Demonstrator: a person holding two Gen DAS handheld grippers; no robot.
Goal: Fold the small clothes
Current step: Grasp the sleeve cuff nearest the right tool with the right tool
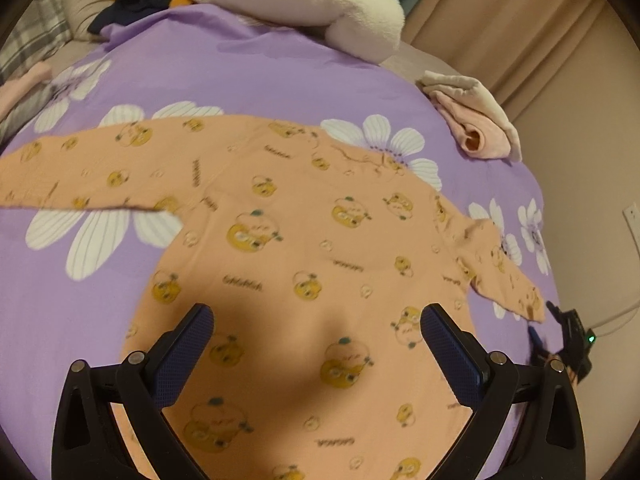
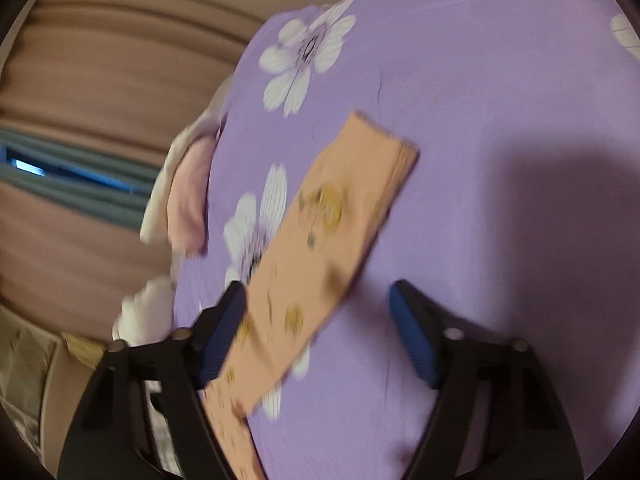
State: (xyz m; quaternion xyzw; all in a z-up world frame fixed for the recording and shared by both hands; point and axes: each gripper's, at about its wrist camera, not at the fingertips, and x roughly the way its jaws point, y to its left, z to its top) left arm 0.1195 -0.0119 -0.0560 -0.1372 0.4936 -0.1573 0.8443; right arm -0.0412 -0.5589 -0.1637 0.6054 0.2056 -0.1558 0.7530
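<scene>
Black left tool (image 1: 318, 332), we note, tilts down, jaws wide, empty, over peach shirt (image 1: 288, 248) spread flat; right tool (image 2: 318, 308) apparently straddles its sleeve (image 2: 320, 248) ungripped.

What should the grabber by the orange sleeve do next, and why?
Probably close the right gripper on the sleeve and fold it inward. The orange shirt lies spread flat on the purple sheet, unfolded, and the sleeve sits between the open fingers, not yet pinched.
</scene>
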